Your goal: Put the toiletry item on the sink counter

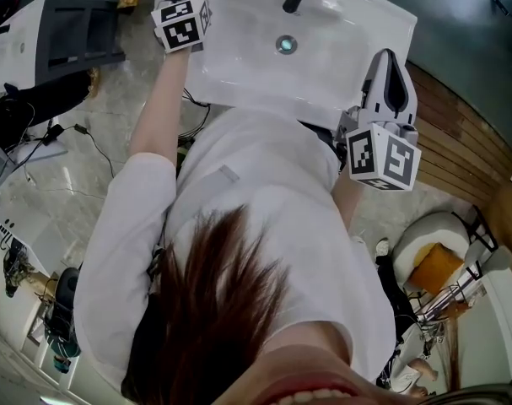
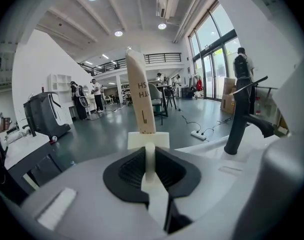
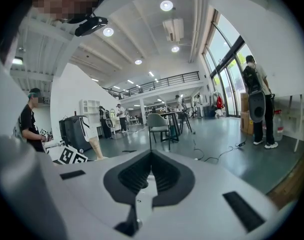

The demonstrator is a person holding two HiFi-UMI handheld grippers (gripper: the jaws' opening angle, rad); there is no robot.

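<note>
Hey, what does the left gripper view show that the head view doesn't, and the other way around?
Only the left gripper view: a cream tube standing upright, white cap down, clamped in the left gripper, with an open hall and people behind it. Only the head view: the drain, the right gripper by the basin's right edge, and the person's white shirt. Both: the black faucet and the white sink.
</note>
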